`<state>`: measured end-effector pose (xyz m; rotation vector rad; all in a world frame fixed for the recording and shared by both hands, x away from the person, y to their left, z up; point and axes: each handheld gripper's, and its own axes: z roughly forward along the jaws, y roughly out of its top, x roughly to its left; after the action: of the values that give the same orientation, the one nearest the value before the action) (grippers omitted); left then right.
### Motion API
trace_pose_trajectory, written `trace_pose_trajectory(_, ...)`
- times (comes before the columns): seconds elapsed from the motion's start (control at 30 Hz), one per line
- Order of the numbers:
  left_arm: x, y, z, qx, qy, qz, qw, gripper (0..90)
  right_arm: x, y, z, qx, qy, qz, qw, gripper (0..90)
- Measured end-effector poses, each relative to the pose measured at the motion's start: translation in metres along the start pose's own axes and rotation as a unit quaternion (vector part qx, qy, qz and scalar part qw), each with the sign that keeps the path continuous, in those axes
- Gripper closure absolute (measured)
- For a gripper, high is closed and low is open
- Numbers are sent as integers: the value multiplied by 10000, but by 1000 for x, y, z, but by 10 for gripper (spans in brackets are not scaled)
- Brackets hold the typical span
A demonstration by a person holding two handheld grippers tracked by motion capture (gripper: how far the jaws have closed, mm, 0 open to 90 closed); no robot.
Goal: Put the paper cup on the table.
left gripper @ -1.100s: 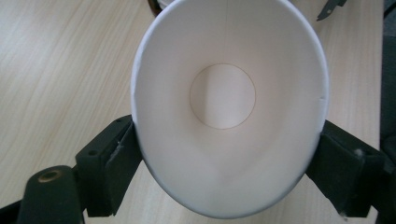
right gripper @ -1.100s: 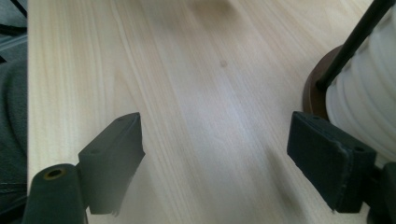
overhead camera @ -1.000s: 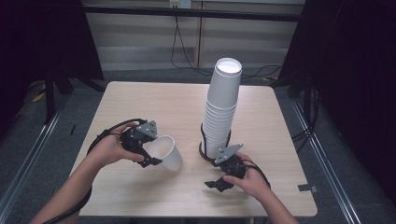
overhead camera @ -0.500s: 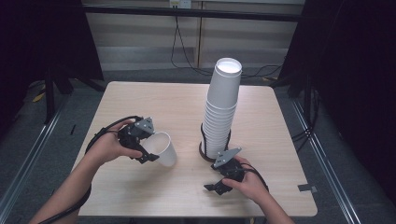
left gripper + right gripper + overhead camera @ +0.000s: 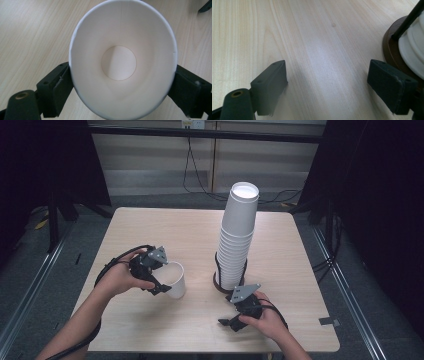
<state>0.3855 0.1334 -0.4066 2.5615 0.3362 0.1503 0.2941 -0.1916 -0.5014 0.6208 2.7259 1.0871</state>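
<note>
- A pale wood counter (image 5: 150,225) is standing on grey floor (image 5: 35,250), with dark curtains hanging at both sides and a light wall panel running behind, cables trailing down it.
- A white cup (image 5: 176,279) is sitting mouth-up on the counter, left of centre, between the jaws of the left claw (image 5: 162,277).
- The left claw's jaws have just been opening; in the left gripper view they are flanking the cup (image 5: 122,60), and I cannot tell whether the pads are pressing on it.
- A tall cup stack (image 5: 237,237) is rising from a dark round base (image 5: 390,48) right of centre.
- The right claw (image 5: 235,312) is hovering just beside that base, its jaws gaping wide over bare wood, having just been opening.
</note>
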Motion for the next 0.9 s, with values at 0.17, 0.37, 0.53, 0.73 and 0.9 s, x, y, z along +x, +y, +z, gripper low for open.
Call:
trace_pose_trajectory(0.17, 0, 0, 3, -120, 23, -65, 9999, 116, 1, -4, 0, -177, -35, 38, 9998, 156)
trace_pose_trajectory(0.37, -1, 1, 6, -201, 24, -45, 9998, 105, 1, -4, 0, -180, -53, 49, 9998, 156)
trace_pose_trajectory(0.53, -1, 2, 7, -223, 15, -49, 9997, 102, 1, -4, 0, -184, -54, 49, 9998, 155)
trace_pose_trajectory(0.73, -1, 3, 9, -265, 31, -77, 9996, 97, 1, -4, 0, -189, -51, 47, 9998, 155)
trace_pose_trajectory(0.9, -1, 2, 10, -295, -17, -77, 9995, 93, 1, -4, 0, -194, -54, 45, 9998, 156)
